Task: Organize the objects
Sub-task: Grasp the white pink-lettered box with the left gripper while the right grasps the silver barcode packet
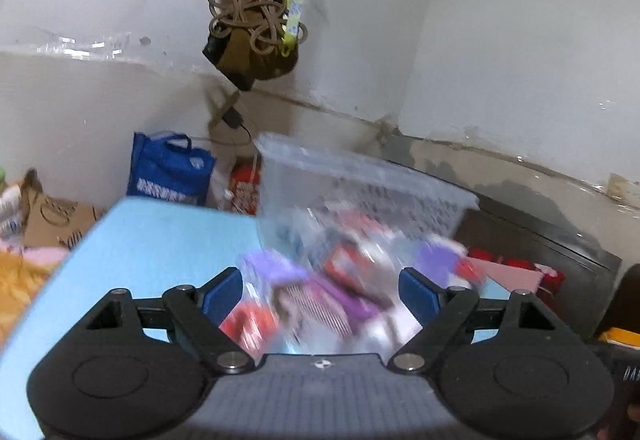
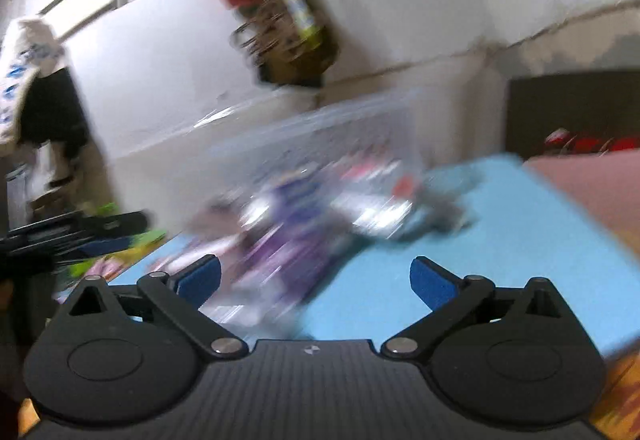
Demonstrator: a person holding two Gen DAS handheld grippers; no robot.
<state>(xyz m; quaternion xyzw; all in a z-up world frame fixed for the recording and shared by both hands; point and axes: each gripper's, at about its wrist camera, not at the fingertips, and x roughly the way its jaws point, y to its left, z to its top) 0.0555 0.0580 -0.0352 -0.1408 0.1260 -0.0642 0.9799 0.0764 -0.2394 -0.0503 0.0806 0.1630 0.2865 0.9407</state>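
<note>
1. The left gripper (image 1: 321, 294) hangs over the near part of a light blue table (image 1: 160, 240), its blue-padded fingers (image 1: 222, 296) spread wide with nothing clamped between them.
2. Beyond and between those fingers lies a heap of small packets (image 1: 316, 292), purple, red and white, blurred so that their labels cannot be read.
3. A clear plastic bin (image 1: 360, 184) sits tipped on the table right behind the heap, and some of the packets appear to lie within its mouth.
4. The right gripper (image 2: 316, 280) is likewise released, its jaws apart and holding nothing, above bare blue tabletop (image 2: 500, 232).
5. In the right wrist view the same packets (image 2: 288, 240) spill toward the gripper's left finger, with the clear bin (image 2: 320, 132) behind them; the whole view is smeared.
6. A blue shopping bag (image 1: 168, 172) stands off the table's far left edge, against the white wall.
7. A bundle of bags and cords (image 1: 256, 12) hangs on the wall above the bin.
</note>
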